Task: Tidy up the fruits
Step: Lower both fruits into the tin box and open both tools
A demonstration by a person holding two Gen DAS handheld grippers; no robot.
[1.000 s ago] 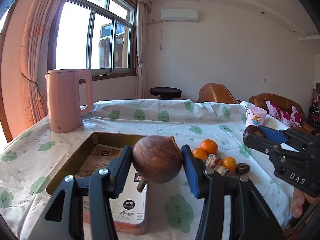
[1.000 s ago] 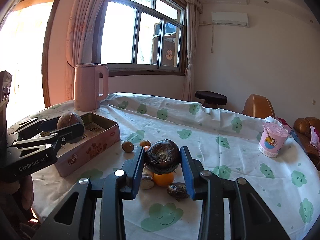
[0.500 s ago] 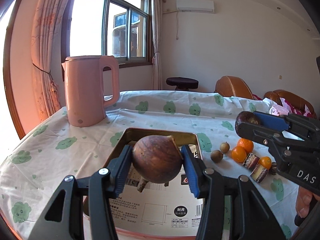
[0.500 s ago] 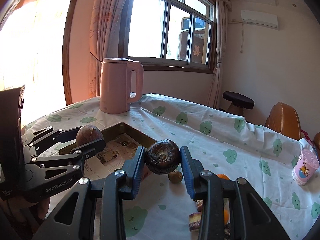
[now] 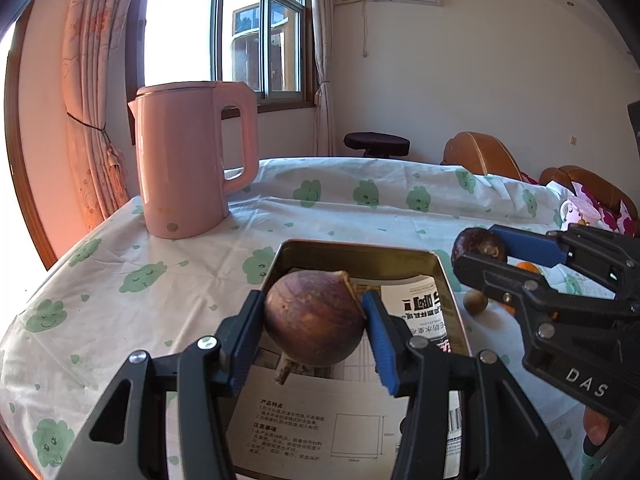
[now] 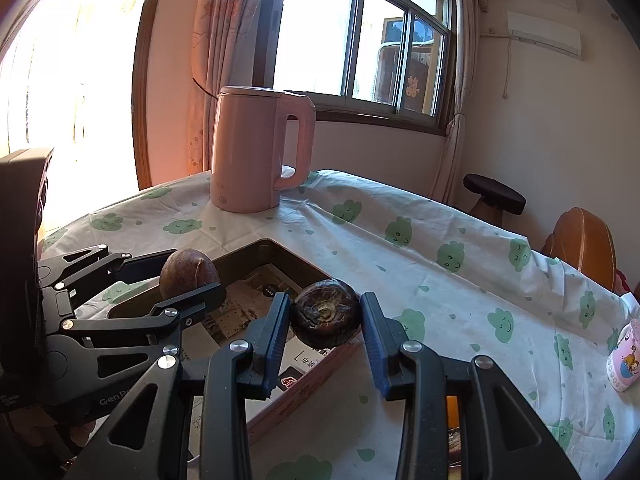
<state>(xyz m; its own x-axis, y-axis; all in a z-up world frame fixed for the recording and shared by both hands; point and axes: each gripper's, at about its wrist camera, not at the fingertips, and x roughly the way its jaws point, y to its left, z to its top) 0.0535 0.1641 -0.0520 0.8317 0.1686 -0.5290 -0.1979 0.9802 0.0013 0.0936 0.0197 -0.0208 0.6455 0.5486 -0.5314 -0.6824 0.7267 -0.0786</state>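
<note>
My left gripper (image 5: 314,322) is shut on a round brown fruit with a stem (image 5: 314,318) and holds it over the open metal tin (image 5: 356,250). My right gripper (image 6: 324,320) is shut on a dark wrinkled fruit (image 6: 325,318) above the tin's right edge (image 6: 320,372). In the left wrist view the right gripper (image 5: 480,254) comes in from the right with its dark fruit (image 5: 478,244). In the right wrist view the left gripper (image 6: 188,276) with its brown fruit (image 6: 188,272) hangs over the tin. A small brown fruit (image 5: 475,301) and an orange (image 5: 528,267) lie right of the tin.
A pink kettle (image 5: 188,160) stands on the tablecloth behind the tin, also in the right wrist view (image 6: 258,148). A pink cup (image 6: 624,360) sits far right. Printed paper (image 5: 320,416) lines the tin. A stool (image 5: 376,145) and brown chairs (image 5: 480,156) stand beyond the table.
Both grippers have moved left and forward from above the fruit pile to above the tin, each still holding its fruit. The kettle looms closer.
</note>
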